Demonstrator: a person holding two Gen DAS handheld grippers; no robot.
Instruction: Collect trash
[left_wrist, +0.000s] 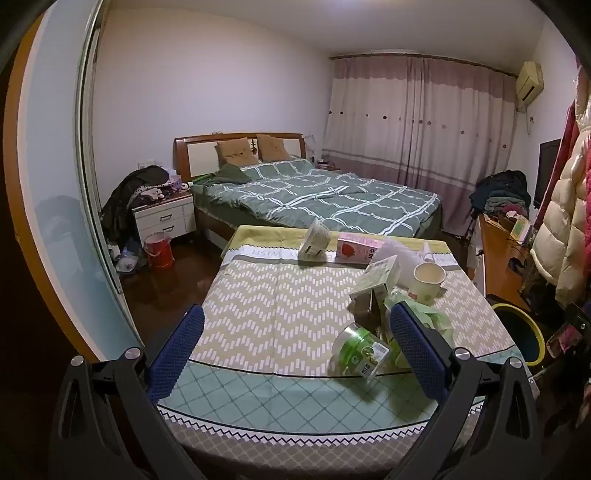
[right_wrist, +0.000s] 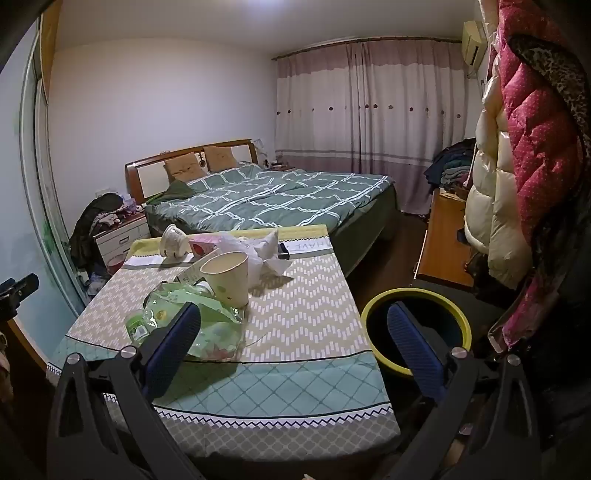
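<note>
Both grippers, left (left_wrist: 295, 350) and right (right_wrist: 295, 347), fully spread, empty, over table (right_wrist: 295, 387) near edge; only right view shows whole yellow-rimmed bin (right_wrist: 373, 306).

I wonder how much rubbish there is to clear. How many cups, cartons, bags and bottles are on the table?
Cups: 2, an upright cup and a tipped cup
Cartons: 2, a pink carton and a pale carton
Bags: 2, a white bag and a green bag
Bottles: 1, a green-labelled bottle
Total: 7

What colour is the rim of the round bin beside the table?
Yellow, around the round bin with its dark inside; clearest in the right wrist view.
</note>
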